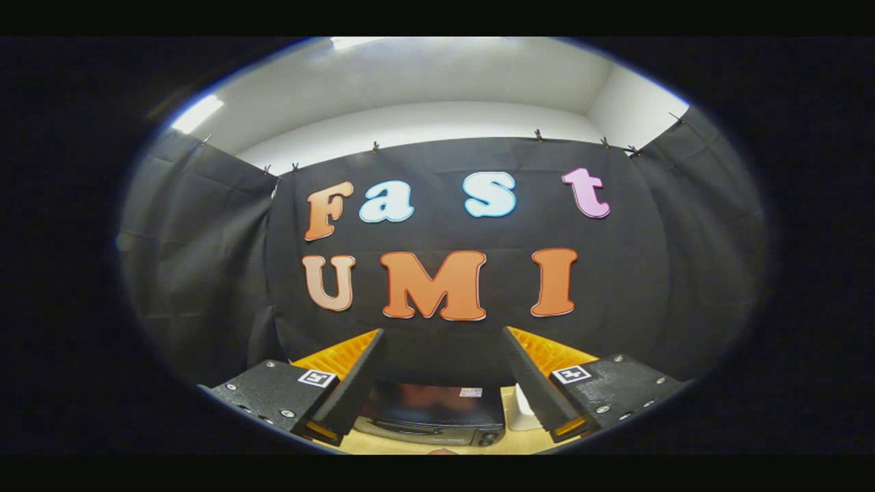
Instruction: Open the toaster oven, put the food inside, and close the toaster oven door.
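Gripper (pixel 443 372) fingers spread, pinching nothing, raised high; toaster oven (pixel 432 413) at 6 o'clock on desk (pixel 509 441), door apparently closed; food placement unclear; fits early or finished stage.

Low in the frame, the toaster oven (pixel 431 410) shows just its top and upper front; its lower body is cut off by the bottom of the view, and its sides are covered by the two spread fingers (pixel 355 383). Whether its door is open or closed cannot be told. The fingers' outer bases run out of the picture. A white object (pixel 523 403) beside the oven is mostly hidden behind the right finger, too little to identify. The worktop (pixel 509 441) appears as narrow strips.
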The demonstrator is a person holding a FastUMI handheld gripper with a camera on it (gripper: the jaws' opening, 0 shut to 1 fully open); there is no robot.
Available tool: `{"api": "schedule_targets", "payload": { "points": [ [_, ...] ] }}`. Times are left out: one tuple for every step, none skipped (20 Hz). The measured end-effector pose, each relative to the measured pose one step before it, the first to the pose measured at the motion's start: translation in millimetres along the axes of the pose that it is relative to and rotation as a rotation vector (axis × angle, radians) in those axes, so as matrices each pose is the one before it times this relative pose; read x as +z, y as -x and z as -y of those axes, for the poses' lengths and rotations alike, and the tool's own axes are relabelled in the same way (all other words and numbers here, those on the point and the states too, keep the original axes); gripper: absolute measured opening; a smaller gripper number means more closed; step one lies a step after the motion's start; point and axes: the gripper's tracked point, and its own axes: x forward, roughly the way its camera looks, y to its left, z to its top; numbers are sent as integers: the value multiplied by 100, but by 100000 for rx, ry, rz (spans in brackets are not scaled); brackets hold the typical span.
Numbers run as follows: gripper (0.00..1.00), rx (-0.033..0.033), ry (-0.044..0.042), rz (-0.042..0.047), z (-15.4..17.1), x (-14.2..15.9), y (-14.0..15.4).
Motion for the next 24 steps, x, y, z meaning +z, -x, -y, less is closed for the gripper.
{"api": "schedule_targets", "payload": {
  "points": [
    [99,383,-486,1689,-88,855,16],
    [99,237,-58,1233,-112,456,-37],
    [99,172,309,34,-82,-77,-26],
    [99,691,340,-104,-266,-69,64],
    [99,576,384,10,536,785,-454],
    [99,634,32,139,-774,-669,324],
    [99,582,2,533,-194,172,-12],
    [99,848,114,246,-316,157,91],
    [99,871,475,339,-567,298,57],
    [99,484,712,-327,-499,-66,-53],
    [99,468,838,-253,-643,-329,-580],
    [99,-26,495,-336,-273,-97,-259],
    [99,683,64,34,-272,-223,-32],
    [99,677,-131,62,-277,52,-28],
    [99,729,-15,32,-236,114,141],
    [99,399,265,-226,-180,-127,-71],
    [99,-189,238,-467,23,-73,-40],
    [99,35,119,-497,-31,-207,-36],
    [99,-50,260,-658,2,-227,-18],
    [99,136,269,-270,-33,-128,-18],
    [99,-202,345,-67,5,4,-105],
    [99,-96,227,31,83,-82,-86],
    [99,-352,89,182,130,53,-151],
    [99,-590,-261,178,246,-26,-47]
  ]
}}
